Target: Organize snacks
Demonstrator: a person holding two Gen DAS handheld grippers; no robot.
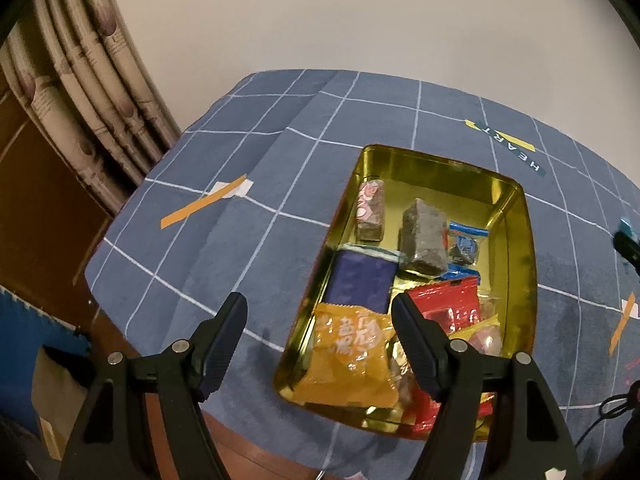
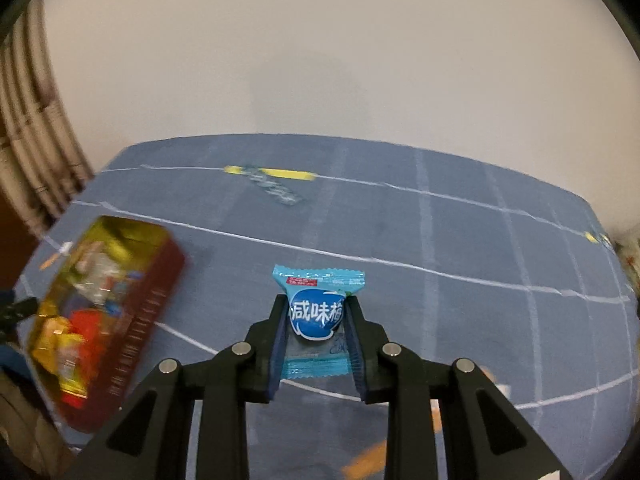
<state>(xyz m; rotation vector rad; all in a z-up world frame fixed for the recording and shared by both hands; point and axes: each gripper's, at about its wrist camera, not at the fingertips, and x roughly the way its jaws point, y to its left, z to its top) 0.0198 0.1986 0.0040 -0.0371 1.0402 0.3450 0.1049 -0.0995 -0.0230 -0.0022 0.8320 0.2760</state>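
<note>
Between the right gripper's (image 2: pixel 317 322) two fingers sits a small blue sweet packet (image 2: pixel 317 313), pinched across its round middle with its crimped ends sticking out near and far. It looks lifted clear of the blue checked tablecloth (image 2: pixel 460 240), though I cannot be sure it is off the cloth. The jaws are closed down to the packet's width and no tighter.

Off to the left in that view lies the gold tin (image 2: pixel 160 280), dark red on the outside, blurred as if the camera is swinging. From the left wrist view the tin (image 1: pixel 516 240) is sharp: an open rectangular box resting on the cloth, already holding an orange bag (image 1: pixel 348 356) at the near end, a red packet (image 1: pixel 448 308) beside it, a dark blue packet (image 1: pixel 362 280), a grey wrapped bar (image 1: pixel 424 236), a pink bar (image 1: pixel 370 210) at the far left, and a little blue wrapped sweet (image 1: pixel 466 244).

The left gripper (image 1: pixel 318 310) hangs over the tin's near left edge with its jaws wide apart, gripping nothing.

My guess is that the step in hand is carrying this sweet to the tin. The next move would be to bring the right gripper leftward over the tin, find a gap, perhaps the bare far right part, lower it and let go.
</note>
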